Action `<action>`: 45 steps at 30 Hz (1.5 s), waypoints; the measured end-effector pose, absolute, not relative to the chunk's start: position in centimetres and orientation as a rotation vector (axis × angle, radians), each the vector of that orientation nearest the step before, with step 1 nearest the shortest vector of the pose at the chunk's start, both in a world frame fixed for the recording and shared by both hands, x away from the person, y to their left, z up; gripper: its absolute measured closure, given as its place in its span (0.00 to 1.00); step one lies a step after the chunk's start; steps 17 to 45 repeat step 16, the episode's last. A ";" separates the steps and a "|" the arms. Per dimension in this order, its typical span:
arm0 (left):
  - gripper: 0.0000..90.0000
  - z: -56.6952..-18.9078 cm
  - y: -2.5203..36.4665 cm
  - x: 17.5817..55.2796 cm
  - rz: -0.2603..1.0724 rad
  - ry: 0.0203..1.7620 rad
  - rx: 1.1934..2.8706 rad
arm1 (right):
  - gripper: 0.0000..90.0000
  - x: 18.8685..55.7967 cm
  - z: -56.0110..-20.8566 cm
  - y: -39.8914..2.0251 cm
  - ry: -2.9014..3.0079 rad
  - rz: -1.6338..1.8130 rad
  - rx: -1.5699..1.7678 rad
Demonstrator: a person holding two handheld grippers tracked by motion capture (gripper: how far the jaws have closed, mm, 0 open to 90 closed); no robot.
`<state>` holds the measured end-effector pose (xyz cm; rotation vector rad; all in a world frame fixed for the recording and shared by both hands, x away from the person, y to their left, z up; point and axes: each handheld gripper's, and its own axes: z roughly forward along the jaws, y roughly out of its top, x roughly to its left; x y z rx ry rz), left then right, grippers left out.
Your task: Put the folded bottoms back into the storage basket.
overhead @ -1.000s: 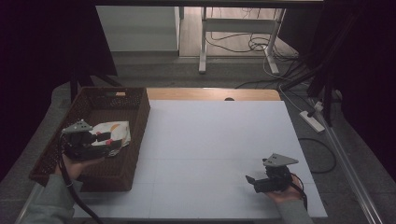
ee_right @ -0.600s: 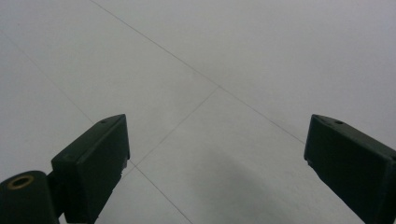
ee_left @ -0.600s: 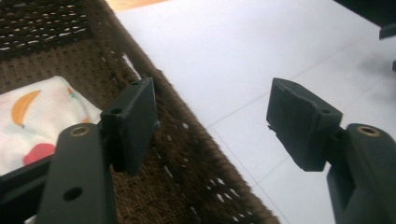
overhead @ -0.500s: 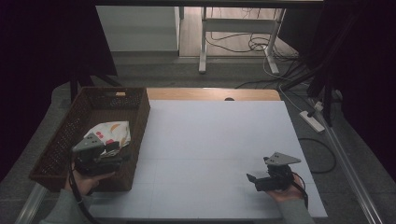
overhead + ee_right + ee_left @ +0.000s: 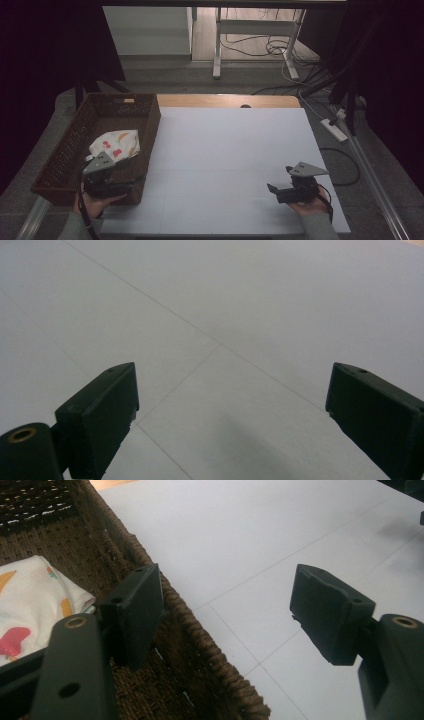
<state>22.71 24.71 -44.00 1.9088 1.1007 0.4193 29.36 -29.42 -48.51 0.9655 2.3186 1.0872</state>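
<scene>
White desk (image 5: pixel 235 160): broad bare surface from the basket's right wall to the right edge. Brown wicker basket (image 5: pixel 75 150) sits along the left edge and holds a white printed cloth (image 5: pixel 116 144) mid-floor. Left gripper (image 5: pixel 107 182) over the basket's near right corner, jaws just opened wide, nothing between. Right gripper (image 5: pixel 295 189) near the desk's near right corner, jaws wide, empty.

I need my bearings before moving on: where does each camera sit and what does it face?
High view: above the near edge, facing forward and down on table; both hands.
Left gripper view: on left gripper, facing basket rim and cloth.
Right gripper view: on right gripper, facing bare table.
Shared: high and left see basket, cloth.
</scene>
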 end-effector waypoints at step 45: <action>0.32 -44.1 24.9 22.5 0.412 1.097 1.897 | 0.09 29.1 -48.3 -29.3 2.314 1.105 0.948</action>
